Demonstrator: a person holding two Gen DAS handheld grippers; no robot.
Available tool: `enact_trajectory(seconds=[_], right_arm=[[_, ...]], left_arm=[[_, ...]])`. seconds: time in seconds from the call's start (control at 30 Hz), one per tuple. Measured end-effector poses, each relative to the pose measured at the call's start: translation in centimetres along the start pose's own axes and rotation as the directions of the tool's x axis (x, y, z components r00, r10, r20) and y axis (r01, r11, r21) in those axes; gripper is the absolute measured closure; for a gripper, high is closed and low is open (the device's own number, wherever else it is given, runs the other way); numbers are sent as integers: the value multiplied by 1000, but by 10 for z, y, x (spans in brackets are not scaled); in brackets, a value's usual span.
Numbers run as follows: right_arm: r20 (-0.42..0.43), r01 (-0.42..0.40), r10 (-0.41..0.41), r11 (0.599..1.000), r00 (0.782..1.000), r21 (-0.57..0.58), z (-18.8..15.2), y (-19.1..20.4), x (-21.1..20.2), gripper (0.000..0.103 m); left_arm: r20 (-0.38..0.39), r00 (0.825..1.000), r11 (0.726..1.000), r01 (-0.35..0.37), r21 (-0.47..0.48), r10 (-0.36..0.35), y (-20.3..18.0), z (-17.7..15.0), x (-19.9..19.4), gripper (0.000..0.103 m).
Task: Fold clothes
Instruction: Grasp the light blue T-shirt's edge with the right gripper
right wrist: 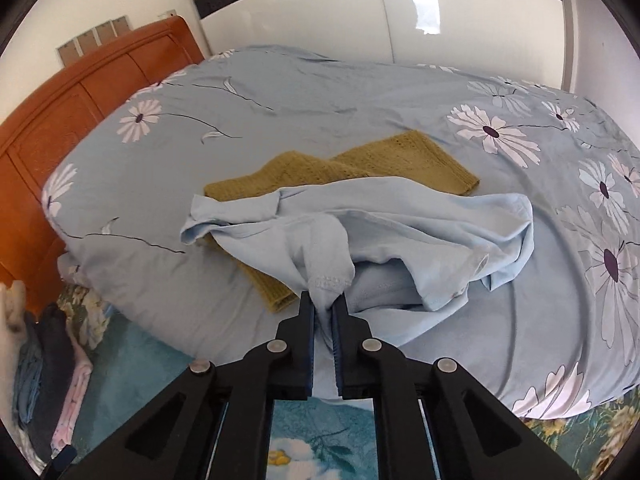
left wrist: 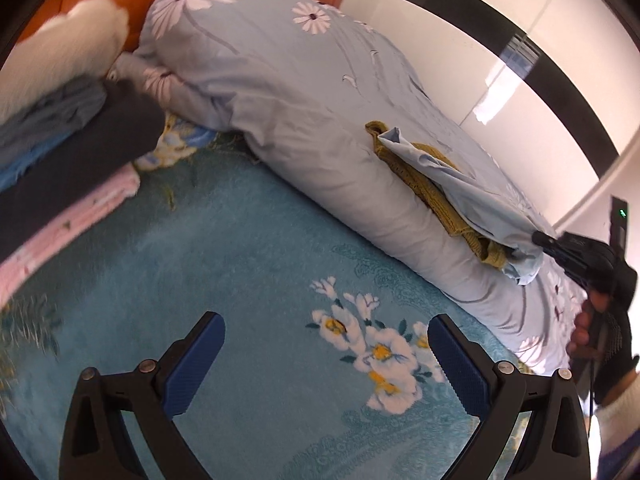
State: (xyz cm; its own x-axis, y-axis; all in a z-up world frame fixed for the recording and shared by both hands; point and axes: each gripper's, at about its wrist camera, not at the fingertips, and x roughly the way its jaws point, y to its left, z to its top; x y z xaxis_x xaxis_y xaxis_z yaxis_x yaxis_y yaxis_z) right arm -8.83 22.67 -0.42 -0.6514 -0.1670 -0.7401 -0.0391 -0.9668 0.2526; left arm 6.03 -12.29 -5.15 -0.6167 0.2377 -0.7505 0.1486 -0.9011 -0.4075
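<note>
A crumpled light blue shirt [right wrist: 384,224] lies on the folded duvet, on top of a mustard knitted garment [right wrist: 380,164]. My right gripper [right wrist: 324,300] is shut on a hemmed edge of the blue shirt, which bunches up between the pads. In the left wrist view the blue shirt [left wrist: 460,176] and the mustard knit [left wrist: 424,184] rest on the duvet at right, with the right gripper [left wrist: 538,238] pinching the shirt's near end. My left gripper [left wrist: 326,334] hangs open over the teal floral blanket with nothing between its fingers.
A pale blue flowered duvet [right wrist: 320,92] is bunched across the bed. A stack of folded clothes [left wrist: 60,152] in white, blue, dark and pink sits at the left. The teal floral blanket [left wrist: 240,264] covers the mattress. An orange headboard [right wrist: 60,120] and white wardrobe doors [right wrist: 320,12] stand behind.
</note>
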Motion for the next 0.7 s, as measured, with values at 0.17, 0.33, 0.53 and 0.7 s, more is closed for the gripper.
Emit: enact_trajectory(seconds=[0.17,0.33,0.53,0.7], right_arm=[[-16,-69,69,998,998,-1,-41,-2,-44,96],[-50,-141,142,990,989,14,-96,-9,-86,103],[-113,-133,132,991,985,-7,-158,-11,-110,103],[-138,-90,87,996,987,-18,-160,-13,-95,103]], left_arm=[[-12,1000,999,16,-28,-17,4,-17,-12,0],[-17,999,999,33,-33,-33,5,-31,-24,0],[-65,996,998,62,-32,-64,-5,-55,-24,0],[-92,994,998,64,25,-61,-17,-67,-22,0]])
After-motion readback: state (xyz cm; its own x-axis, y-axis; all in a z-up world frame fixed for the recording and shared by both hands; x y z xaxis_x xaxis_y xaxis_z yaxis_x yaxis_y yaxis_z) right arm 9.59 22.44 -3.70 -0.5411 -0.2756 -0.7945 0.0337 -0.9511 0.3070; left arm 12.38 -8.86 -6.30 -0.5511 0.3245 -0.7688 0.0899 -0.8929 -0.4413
